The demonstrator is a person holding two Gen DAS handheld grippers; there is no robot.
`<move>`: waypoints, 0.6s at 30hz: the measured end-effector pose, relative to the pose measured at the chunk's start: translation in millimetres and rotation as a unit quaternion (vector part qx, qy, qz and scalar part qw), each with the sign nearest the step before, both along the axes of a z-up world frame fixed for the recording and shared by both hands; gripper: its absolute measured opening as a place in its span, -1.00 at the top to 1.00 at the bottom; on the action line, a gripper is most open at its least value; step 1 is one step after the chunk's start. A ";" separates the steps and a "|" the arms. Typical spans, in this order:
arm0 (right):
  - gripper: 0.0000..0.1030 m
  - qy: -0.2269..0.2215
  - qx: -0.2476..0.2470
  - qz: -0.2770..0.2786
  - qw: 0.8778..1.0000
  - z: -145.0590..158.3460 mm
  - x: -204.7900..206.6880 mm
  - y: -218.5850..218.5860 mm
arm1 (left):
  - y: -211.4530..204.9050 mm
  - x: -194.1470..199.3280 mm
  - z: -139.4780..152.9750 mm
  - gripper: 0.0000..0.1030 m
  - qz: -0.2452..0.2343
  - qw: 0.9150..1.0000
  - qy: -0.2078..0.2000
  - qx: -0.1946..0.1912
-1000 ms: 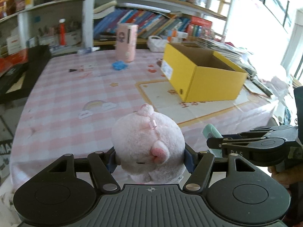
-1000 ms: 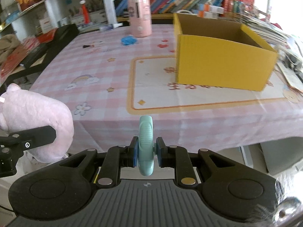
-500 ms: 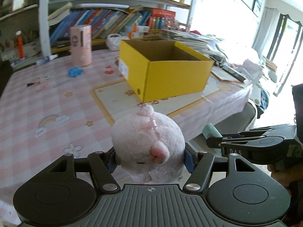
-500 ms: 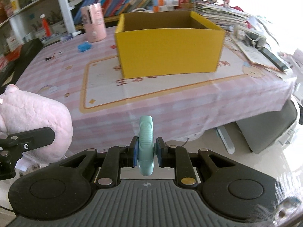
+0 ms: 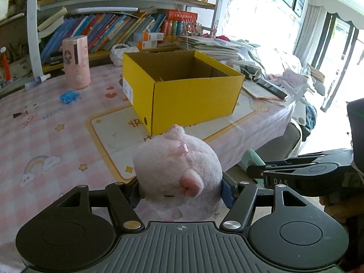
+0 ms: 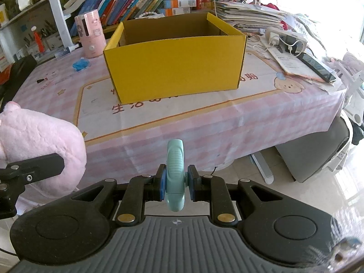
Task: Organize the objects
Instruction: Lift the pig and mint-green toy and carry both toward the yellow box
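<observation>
My left gripper point(image 5: 180, 192) is shut on a pink plush pig point(image 5: 177, 175) and holds it in the air in front of the table's near edge. The pig also shows at the left of the right wrist view point(image 6: 38, 145). My right gripper point(image 6: 175, 183) is shut on a slim mint-green object point(image 6: 174, 170), held upright; its tip shows in the left wrist view point(image 5: 252, 160). An open yellow cardboard box point(image 5: 184, 88) stands on the table ahead, also in the right wrist view point(image 6: 175, 61). What lies inside it is hidden.
The table has a pink checked cloth point(image 5: 45, 136). A pink cylinder point(image 5: 76, 61), a small blue object point(image 5: 69, 95) and a white bag point(image 5: 120, 53) lie behind the box. Papers, a phone point(image 6: 318, 67) and a power strip point(image 6: 286, 38) lie right. Bookshelves stand behind.
Both grippers have swung to the right and closer, so the yellow box now sits ahead of them. Each gripper has kept its hold.
</observation>
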State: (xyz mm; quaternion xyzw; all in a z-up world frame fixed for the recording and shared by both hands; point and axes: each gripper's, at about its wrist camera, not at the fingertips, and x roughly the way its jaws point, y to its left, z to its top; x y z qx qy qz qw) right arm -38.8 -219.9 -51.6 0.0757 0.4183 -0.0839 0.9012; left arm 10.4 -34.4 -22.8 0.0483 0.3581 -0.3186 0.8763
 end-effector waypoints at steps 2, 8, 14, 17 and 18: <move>0.65 0.002 -0.001 0.002 1.000 -0.2 3.8 -4.2 | -4.1 2.8 0.0 -0.28 0.000 1.000 0.000 -0.001; 0.65 0.008 -0.001 0.002 1.000 -1.6 17.7 -19.2 | -18.9 12.6 -0.8 -0.28 -0.002 1.000 0.001 -0.002; 0.65 0.003 -0.003 0.006 1.000 0.0 32.7 -33.3 | -31.6 24.5 2.3 -0.28 0.002 1.000 -0.008 -0.004; 0.65 -0.016 -0.006 0.005 1.000 7.0 41.5 -42.4 | -36.5 31.0 10.9 -0.28 0.006 1.000 -0.028 -0.012; 0.65 -0.024 -0.008 0.004 1.000 10.6 45.2 -45.3 | -38.2 34.4 15.1 -0.28 0.008 0.999 -0.036 -0.017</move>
